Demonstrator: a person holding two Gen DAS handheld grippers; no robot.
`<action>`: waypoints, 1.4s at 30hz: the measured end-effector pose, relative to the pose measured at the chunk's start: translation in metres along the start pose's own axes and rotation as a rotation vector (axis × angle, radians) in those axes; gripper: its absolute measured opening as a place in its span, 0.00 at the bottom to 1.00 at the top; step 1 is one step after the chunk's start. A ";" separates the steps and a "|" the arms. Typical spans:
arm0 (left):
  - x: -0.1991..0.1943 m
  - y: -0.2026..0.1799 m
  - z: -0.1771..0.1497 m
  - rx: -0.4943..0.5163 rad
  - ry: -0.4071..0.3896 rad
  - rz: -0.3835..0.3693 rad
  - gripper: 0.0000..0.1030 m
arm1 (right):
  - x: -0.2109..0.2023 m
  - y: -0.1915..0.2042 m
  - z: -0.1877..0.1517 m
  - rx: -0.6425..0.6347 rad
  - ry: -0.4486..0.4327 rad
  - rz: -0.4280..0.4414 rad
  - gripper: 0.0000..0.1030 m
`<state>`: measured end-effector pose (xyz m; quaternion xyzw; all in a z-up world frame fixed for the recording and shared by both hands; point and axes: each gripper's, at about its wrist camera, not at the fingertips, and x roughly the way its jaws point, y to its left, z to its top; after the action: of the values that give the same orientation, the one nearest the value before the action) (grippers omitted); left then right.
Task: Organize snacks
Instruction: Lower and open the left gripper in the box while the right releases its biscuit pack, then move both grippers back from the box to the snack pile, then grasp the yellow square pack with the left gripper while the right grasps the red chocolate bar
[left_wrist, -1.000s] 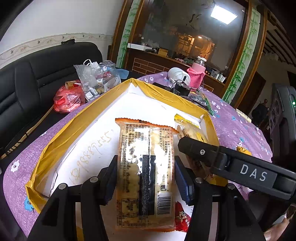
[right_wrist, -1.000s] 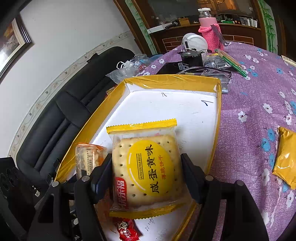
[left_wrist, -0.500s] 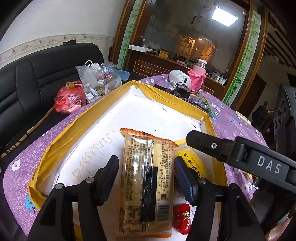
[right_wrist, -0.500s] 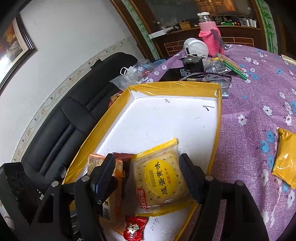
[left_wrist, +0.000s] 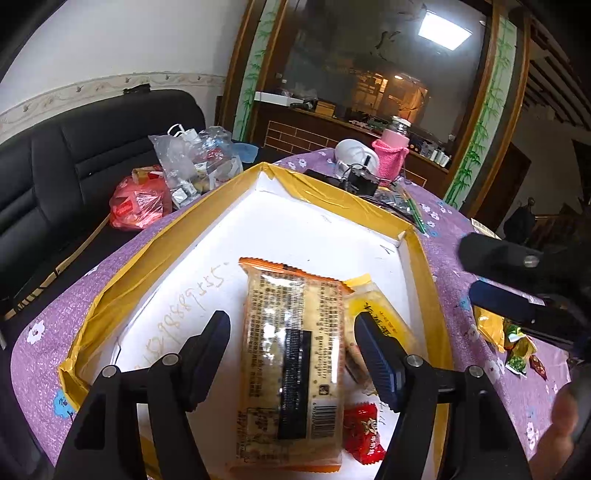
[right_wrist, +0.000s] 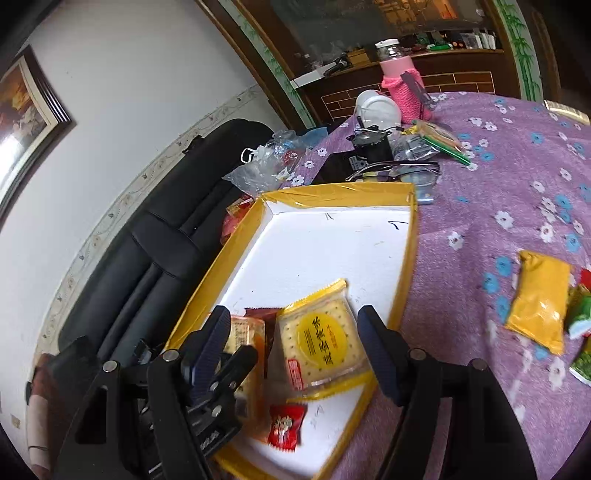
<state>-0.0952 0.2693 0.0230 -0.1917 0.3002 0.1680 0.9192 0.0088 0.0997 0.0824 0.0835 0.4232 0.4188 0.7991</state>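
A white tray with a yellow taped rim sits on the purple flowered tablecloth. An orange cracker pack lies flat in it, between the fingers of my left gripper, whose jaws are opening; the pads stand clear of the pack. Beside it lies a yellow round-label biscuit pack. My right gripper hovers open above that pack without touching it. A small red candy lies at the tray's near end.
On the cloth right of the tray lie a yellow pouch and green packets. Behind the tray are glasses, a black device, a white object and a pink-sleeved bottle. Plastic bags rest on a black sofa at left.
The left jaws have widened off the cracker pack, which now lies in the tray. The right gripper has let the biscuit pack drop into the tray and has lifted back to the right.
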 end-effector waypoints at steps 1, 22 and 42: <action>-0.001 -0.002 0.000 0.007 -0.002 0.003 0.71 | -0.007 -0.003 0.001 0.003 -0.006 -0.002 0.69; -0.028 -0.106 0.018 0.218 0.081 -0.158 0.71 | -0.146 -0.229 -0.001 0.288 -0.129 -0.298 0.68; 0.118 -0.269 -0.004 0.461 0.409 -0.137 0.70 | -0.181 -0.305 -0.018 0.525 -0.169 -0.104 0.68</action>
<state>0.1073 0.0562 0.0154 -0.0276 0.4954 -0.0089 0.8682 0.1251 -0.2324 0.0318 0.3004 0.4527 0.2450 0.8030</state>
